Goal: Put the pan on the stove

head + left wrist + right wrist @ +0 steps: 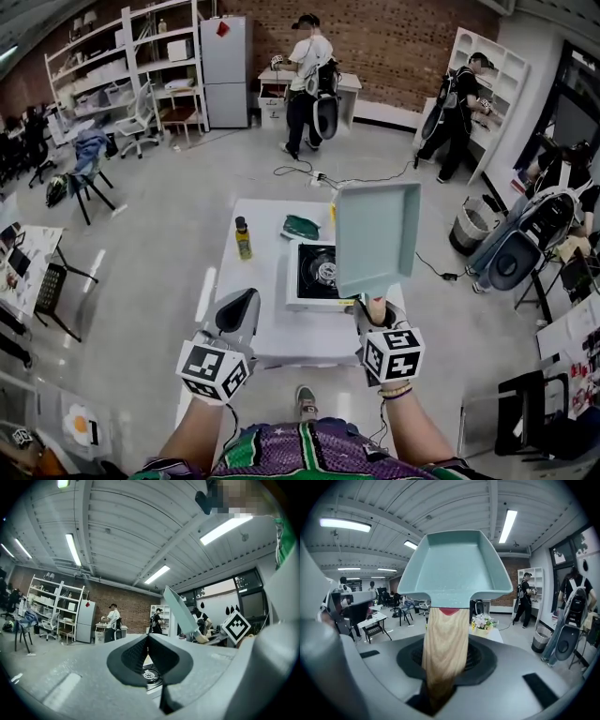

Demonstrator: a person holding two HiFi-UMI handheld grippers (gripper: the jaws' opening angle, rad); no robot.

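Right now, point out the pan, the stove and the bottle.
pan (378, 234), head view, middle of its flat teal base.
stove (323, 272), head view, on its round burner.
bottle (243, 244), head view, on its yellow body.

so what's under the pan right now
The pan, held up by the right gripper, overlaps the stove's right side and the table. The burner shows beside it; whatever lies directly beneath is covered.

A yellow bottle (243, 239) and a dark green item (301, 226) are seen on the white table (258, 291) at mid-frame. A grey refrigerator (225, 70) is set at upper left, and a waste basket (472, 223) at right.
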